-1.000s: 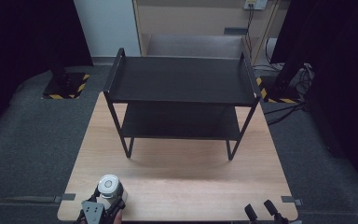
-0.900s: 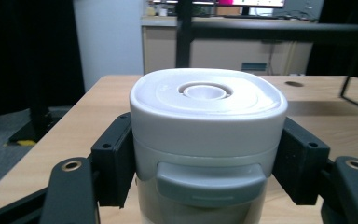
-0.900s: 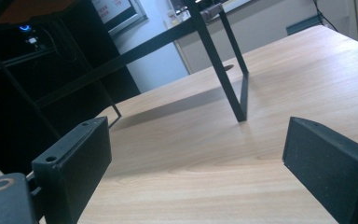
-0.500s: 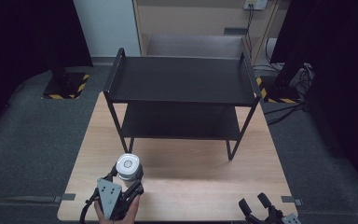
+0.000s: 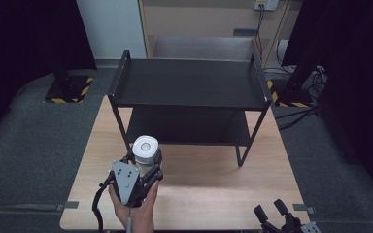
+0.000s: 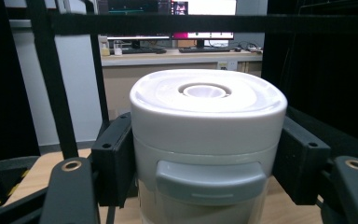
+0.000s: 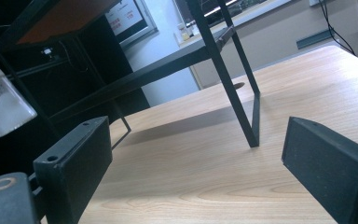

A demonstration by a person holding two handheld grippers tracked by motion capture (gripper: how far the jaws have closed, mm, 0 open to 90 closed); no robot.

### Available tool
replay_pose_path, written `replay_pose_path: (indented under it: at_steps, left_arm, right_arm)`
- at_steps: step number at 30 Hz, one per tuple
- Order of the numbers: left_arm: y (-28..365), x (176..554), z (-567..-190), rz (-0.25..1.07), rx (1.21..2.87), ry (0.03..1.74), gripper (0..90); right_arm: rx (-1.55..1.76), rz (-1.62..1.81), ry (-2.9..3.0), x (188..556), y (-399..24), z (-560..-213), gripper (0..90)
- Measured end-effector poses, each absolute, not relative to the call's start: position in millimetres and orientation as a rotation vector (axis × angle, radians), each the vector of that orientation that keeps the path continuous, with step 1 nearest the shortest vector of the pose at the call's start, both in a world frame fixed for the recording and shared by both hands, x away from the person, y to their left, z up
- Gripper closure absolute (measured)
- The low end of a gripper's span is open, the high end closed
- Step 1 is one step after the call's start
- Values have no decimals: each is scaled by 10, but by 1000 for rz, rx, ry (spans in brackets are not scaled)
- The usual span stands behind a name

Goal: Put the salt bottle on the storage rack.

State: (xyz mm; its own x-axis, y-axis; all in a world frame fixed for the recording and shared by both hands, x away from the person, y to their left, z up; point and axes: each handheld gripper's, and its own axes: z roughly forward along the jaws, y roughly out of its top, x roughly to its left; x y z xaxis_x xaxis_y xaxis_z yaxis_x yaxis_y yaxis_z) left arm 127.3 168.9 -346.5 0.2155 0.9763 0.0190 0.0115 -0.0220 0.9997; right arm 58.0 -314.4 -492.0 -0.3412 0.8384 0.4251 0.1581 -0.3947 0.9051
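My left gripper (image 5: 144, 158) is shut on a white canister (image 5: 144, 146) with a round white lid. It holds the canister upright over the wooden table (image 5: 199, 174), just before the front left leg of a black two-tier shelf (image 5: 189, 82). In the left gripper view the canister (image 6: 207, 140) sits squeezed between both pads of the left gripper (image 6: 209, 161), with the shelf frame (image 6: 51, 70) close behind. My right gripper (image 5: 268, 208) is at the table's near right edge, open. In its own view the right gripper (image 7: 200, 158) has bare table between its jaws.
The shelf's lower tier (image 5: 189, 126) and top tier are bare. A shelf leg (image 7: 242, 102) stands ahead of the right gripper. Grey carpet (image 5: 29, 145) surrounds the table. Dark stands with yellow-black striped bases (image 5: 68, 90) flank the shelf at the back.
My left gripper has carried the canister forward and to the right, up to the shelf's front left leg. The right gripper has shifted slightly at the near right edge.
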Motion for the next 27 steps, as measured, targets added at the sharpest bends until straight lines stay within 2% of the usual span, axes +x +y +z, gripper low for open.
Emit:
replay_pose_path:
  at_steps: [27]
  left_arm:
    - [1507, 1938, -3355, 1084, 1299, 1144, 305]
  right_arm:
    - [1405, 1776, 1304, 789, -3224, -4900, 91]
